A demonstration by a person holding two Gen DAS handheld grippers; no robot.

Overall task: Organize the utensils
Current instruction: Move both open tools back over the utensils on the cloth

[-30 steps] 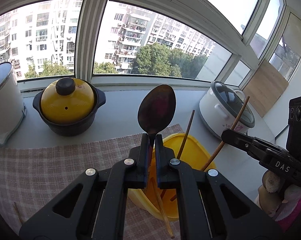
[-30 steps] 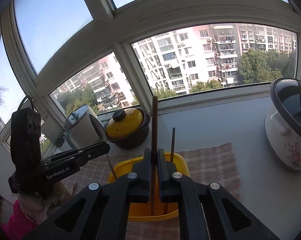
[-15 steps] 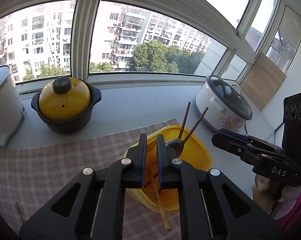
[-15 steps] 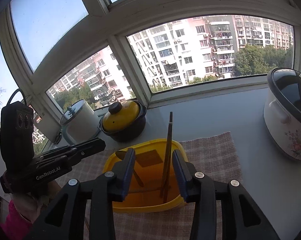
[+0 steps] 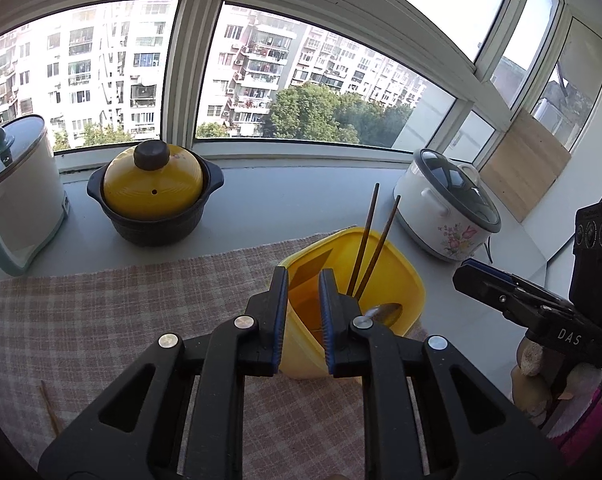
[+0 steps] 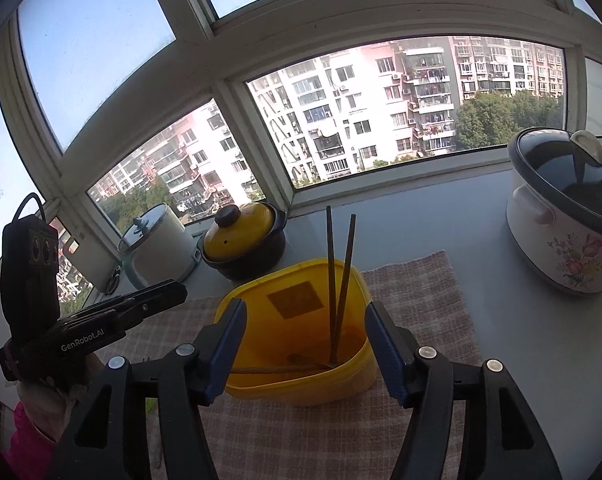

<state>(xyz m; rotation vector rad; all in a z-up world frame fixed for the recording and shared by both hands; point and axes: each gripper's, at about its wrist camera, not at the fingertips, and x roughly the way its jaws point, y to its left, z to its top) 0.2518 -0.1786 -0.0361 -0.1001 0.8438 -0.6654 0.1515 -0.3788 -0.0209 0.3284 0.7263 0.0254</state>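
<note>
Looking centre-frame, I see the yellow container [image 6: 301, 344] on the checked cloth [image 6: 413, 300], holding two chopsticks [image 6: 337, 280] and a spoon [image 5: 385, 314]. My right gripper [image 6: 307, 346] has just been opening, wide and empty; my left gripper [image 5: 303, 316] stands slightly parted, empty.

Grey sill [image 5: 285, 196] bearing 1 checked cloth [image 5: 121, 300], kettle [image 5: 17, 196], lidded pot [image 5: 153, 196], cooker [image 5: 445, 208]; yellow tub [image 6: 297, 392] on cloth.

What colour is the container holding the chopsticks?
Yellow; the container shows best in the right wrist view, chopsticks leaning inside.
</note>
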